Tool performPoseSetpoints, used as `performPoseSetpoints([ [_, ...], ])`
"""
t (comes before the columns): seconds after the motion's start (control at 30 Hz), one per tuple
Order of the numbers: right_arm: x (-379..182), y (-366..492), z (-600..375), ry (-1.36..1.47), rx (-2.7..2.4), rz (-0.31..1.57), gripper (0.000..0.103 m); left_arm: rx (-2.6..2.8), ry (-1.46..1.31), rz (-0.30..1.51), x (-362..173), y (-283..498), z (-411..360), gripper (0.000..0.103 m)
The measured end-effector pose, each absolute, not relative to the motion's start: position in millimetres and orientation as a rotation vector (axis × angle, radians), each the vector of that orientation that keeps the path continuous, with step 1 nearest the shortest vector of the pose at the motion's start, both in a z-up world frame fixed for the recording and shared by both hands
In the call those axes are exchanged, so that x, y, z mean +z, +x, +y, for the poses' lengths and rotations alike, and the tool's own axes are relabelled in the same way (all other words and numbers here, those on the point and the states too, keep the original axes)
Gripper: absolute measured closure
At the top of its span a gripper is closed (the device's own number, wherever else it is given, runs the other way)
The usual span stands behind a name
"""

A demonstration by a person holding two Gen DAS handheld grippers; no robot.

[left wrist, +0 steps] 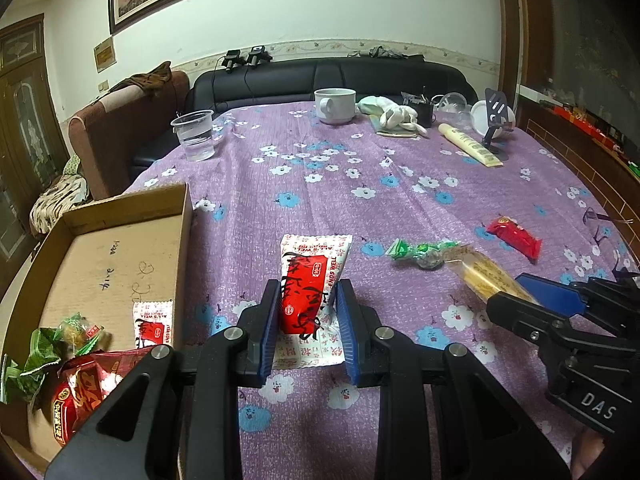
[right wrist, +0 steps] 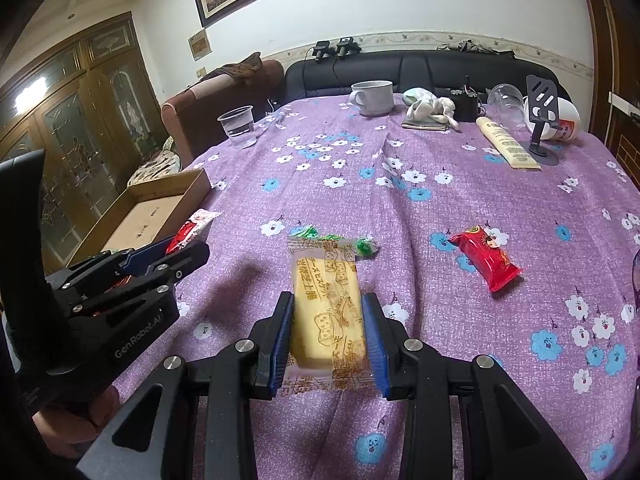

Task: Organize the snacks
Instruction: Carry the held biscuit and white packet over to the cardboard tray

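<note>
My left gripper (left wrist: pixel 306 308) is shut on a red and white snack packet (left wrist: pixel 310 284), held just above the purple cloth to the right of the cardboard box (left wrist: pixel 120 252). The box holds several snacks: a matching white-red packet (left wrist: pixel 151 322), green-wrapped candies (left wrist: pixel 52 344) and a red bag (left wrist: pixel 86 392). My right gripper (right wrist: pixel 328 320) is shut on a yellow biscuit pack (right wrist: pixel 326 312) in a clear printed wrapper. Beyond that pack lies a green candy (right wrist: pixel 364 245). A red snack pack (right wrist: pixel 486 260) rests on the cloth to the right. The left gripper (right wrist: pixel 188 254) shows at the left of the right wrist view.
At the table's far side stand a plastic cup of water (left wrist: pixel 195 136), a white mug (left wrist: pixel 335 105), a crumpled cloth (left wrist: pixel 390 114), a cream tube (left wrist: pixel 470 144), a phone stand (left wrist: pixel 496 120) and a clear cup (right wrist: pixel 506 100). A black sofa (left wrist: pixel 328 76) and brown armchair (left wrist: pixel 120 128) stand behind.
</note>
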State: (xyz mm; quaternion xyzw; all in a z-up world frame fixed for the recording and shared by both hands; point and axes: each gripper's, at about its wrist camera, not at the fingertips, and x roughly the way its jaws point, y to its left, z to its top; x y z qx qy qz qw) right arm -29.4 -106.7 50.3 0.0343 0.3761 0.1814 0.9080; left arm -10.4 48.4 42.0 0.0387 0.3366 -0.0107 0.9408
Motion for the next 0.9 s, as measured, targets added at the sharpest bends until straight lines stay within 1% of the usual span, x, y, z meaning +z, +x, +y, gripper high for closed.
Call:
performPoseSetpoints([
  [0.33,55,-31,-114,0.107,0.369,0.763,0.068,-0.026,0.071,0.672,58,-22,55,0.078],
  [0.9,60,-38,-115,0.128,0.373,0.743,0.068,0.043,0.012,0.608,93,-52,94,0.078],
])
